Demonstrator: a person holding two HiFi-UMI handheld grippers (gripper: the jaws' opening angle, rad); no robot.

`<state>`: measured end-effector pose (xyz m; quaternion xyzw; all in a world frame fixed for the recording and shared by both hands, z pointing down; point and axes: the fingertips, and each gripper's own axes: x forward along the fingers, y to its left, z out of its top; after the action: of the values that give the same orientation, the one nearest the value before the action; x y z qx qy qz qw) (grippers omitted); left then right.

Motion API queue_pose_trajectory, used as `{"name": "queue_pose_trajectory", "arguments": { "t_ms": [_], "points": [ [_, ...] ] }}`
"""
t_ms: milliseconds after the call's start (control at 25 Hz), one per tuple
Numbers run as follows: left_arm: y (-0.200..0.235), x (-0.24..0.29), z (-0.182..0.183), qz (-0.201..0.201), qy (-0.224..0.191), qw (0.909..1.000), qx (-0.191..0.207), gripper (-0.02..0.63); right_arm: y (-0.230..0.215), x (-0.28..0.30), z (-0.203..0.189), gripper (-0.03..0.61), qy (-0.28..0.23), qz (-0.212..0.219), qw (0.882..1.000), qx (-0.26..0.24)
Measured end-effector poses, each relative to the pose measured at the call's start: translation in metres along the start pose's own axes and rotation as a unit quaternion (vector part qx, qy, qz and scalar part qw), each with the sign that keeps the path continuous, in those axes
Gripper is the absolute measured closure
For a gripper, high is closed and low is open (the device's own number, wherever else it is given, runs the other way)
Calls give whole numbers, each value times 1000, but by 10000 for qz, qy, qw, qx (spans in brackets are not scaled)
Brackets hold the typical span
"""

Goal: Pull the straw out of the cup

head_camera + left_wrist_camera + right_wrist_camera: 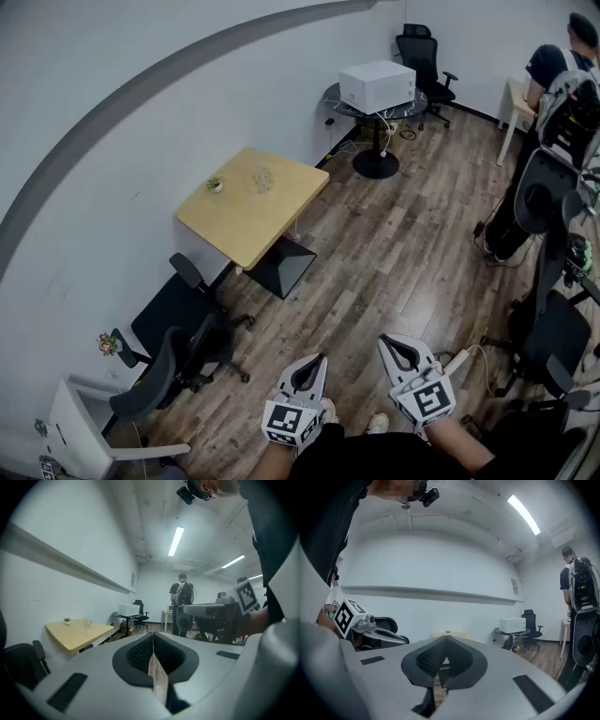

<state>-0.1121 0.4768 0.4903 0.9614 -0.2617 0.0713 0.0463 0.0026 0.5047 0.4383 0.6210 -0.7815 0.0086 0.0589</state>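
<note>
A clear cup (263, 178) stands on the yellow table (267, 220) by the wall, with a tiny potted plant (216, 185) beside it; at this distance no straw can be made out. Both grippers are held far from the table, over the wooden floor. My left gripper (319, 358) is shut with nothing in it, and my right gripper (384, 339) is likewise shut and empty. In the left gripper view the closed jaws (153, 637) point into the room, with the cup (87, 623) small at the left. In the right gripper view the jaw tips meet (446, 639).
Black office chairs (178, 342) stand between me and the table. A white box (377, 84) rests on a round dark table at the back. A person (553, 84) stands at the right near more chairs (553, 328). A white cabinet (75, 422) is at the lower left.
</note>
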Motion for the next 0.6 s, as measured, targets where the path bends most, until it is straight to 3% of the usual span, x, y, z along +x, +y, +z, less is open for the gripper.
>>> {"name": "queue_pose_trajectory", "arguments": {
  "t_ms": [600],
  "points": [
    [16, -18, -5, 112, 211, 9997, -63, 590, 25, 6, 2, 560, -46, 38, 9998, 178]
  ]
}}
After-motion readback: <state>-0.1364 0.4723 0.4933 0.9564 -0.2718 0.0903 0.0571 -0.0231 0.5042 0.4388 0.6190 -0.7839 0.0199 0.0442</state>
